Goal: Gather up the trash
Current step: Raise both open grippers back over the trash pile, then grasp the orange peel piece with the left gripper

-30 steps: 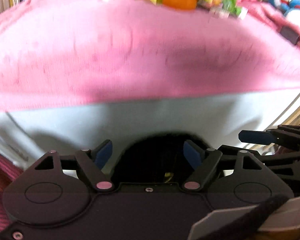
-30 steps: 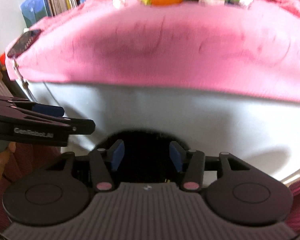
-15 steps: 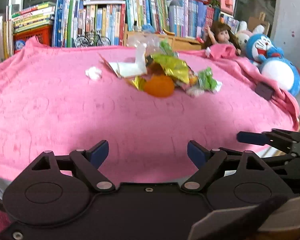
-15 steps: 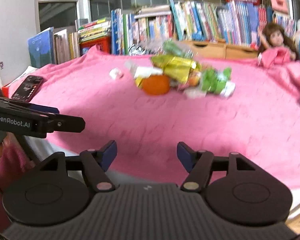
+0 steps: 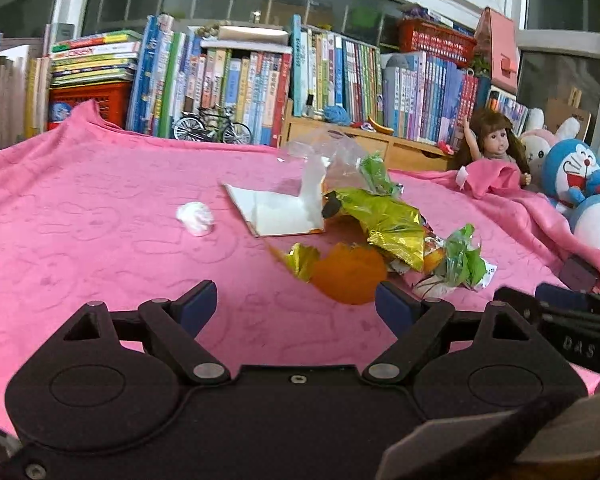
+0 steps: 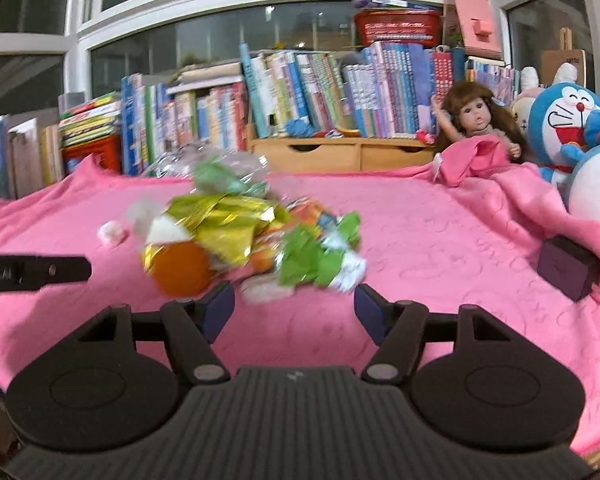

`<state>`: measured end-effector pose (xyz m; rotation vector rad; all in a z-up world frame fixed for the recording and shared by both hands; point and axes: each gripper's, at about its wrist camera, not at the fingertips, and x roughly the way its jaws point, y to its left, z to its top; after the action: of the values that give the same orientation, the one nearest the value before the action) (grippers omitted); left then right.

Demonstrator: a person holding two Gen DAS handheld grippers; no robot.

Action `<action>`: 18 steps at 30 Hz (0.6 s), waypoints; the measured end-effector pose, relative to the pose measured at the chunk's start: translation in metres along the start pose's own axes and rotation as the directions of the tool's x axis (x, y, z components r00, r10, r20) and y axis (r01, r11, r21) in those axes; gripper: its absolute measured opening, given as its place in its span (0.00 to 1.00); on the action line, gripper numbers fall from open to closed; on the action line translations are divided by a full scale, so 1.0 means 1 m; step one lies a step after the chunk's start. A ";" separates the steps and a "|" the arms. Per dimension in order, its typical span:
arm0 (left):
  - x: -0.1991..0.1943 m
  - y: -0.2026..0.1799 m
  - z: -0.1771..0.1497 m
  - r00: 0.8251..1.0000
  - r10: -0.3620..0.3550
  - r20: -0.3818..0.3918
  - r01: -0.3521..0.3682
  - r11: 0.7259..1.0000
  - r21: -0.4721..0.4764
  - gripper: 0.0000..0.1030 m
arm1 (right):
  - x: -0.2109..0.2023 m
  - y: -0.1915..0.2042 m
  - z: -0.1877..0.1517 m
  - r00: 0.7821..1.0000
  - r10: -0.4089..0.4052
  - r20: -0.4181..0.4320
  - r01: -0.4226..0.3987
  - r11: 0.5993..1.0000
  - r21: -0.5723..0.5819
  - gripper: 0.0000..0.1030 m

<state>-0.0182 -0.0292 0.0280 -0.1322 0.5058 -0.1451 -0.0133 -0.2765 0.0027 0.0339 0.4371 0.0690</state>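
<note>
Both grippers have lifted from the bed's white side to look across the pink blanket (image 5: pixel 100 240), where the trash pile (image 5: pixel 372 232) lies near the middle. The left gripper (image 5: pixel 296 306) and right gripper (image 6: pixel 294 306) stand wide open and empty, short of the pile, which sits just beyond and between their fingers. Foil wrappers (image 6: pixel 224 220), a clear bag (image 5: pixel 328 156) and a paper wad (image 5: pixel 195 218) look light, soft and crinkly; pinching bunched folds should hold better than flat, slippery faces. The orange ball (image 5: pixel 348 276) looks rounder and likelier to roll.
</note>
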 end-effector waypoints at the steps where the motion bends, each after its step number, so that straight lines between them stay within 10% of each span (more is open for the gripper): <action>1: 0.008 -0.003 0.002 1.000 -0.002 -0.005 0.002 1.000 0.009 0.83 | 0.005 -0.002 0.002 1.000 -0.003 -0.003 0.003 1.000 -0.003 0.76; 18: 0.101 -0.034 0.006 0.997 0.016 -0.079 -0.010 0.997 0.079 0.87 | 0.086 -0.029 0.016 0.994 0.034 -0.105 -0.033 0.999 0.010 0.85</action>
<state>0.0689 -0.0794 -0.0092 -0.0468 0.5796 -0.1581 0.0726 -0.2992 -0.0208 0.0463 0.5420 0.1021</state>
